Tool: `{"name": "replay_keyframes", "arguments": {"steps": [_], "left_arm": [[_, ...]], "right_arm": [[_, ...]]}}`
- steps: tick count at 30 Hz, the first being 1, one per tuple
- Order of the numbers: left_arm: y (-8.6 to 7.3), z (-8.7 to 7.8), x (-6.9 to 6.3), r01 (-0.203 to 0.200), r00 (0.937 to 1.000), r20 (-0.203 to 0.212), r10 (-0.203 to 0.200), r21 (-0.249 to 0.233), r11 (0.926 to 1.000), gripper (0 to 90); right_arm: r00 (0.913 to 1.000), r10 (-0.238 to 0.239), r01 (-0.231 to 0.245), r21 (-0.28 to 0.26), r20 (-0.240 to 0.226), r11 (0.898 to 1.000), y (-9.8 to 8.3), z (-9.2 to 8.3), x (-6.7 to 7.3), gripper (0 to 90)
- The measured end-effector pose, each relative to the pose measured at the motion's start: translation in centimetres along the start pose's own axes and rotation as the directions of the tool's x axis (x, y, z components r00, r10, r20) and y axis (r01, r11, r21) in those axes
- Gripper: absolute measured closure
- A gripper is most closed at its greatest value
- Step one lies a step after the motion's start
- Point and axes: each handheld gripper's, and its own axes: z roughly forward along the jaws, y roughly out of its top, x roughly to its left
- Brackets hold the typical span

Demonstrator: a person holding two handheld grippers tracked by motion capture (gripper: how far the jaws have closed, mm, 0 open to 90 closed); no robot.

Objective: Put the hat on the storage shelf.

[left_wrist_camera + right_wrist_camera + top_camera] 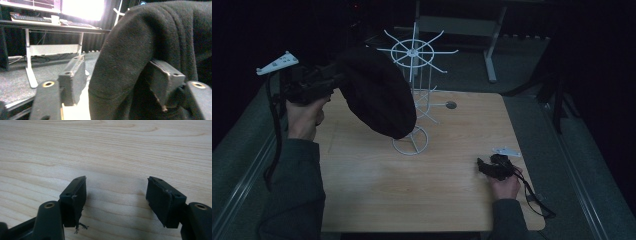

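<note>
Left gripper [117, 82] jaws standing open around black felt hat [377, 92] hanging on white wire rack [414, 55]; right gripper [116, 200] jaws gaping empty over wooden worktop [412, 190].

One black hat [377, 92], one white wire rack [414, 85], two hand-held grippers.

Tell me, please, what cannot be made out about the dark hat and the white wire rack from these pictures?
- High view: whether the dark hat already hangs on a hook of the white wire rack; the hat covers that side of the rack, and the picture is dim.
- Left gripper view: whether the left gripper presses the hat; fabric drapes over one jaw.
- Left gripper view: the hat's shape; the top and right edges cut it off.
</note>
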Motion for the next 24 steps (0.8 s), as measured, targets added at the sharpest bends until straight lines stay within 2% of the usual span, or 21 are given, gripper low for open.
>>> {"name": "replay_keyframes", "arguments": {"steps": [6,12,24], "left_arm": [[0.0,-0.2,0.0,-0.002,1.0,0.005,0.002,-0.009,1.0,27.3],[0.1,-0.7,-0.1,-0.025,0.9994,-0.025,0.024,-0.018,0.9995,24.7],[-0.5,-2.0,0.5,-0.006,0.9996,-0.029,0.005,-0.051,0.9987,25.7]], "right_arm": [[1.0,-0.003,0.003,0.0,0.001,1.0,0.0,0.0,0.0,32.5],[1.0,-0.003,0.003,0.0,0.001,1.0,0.0,0.0,0.0,32.5],[1.0,-0.001,0.001,0.0,0.0,1.0,0.0,0.0,0.0,32.5]]}}
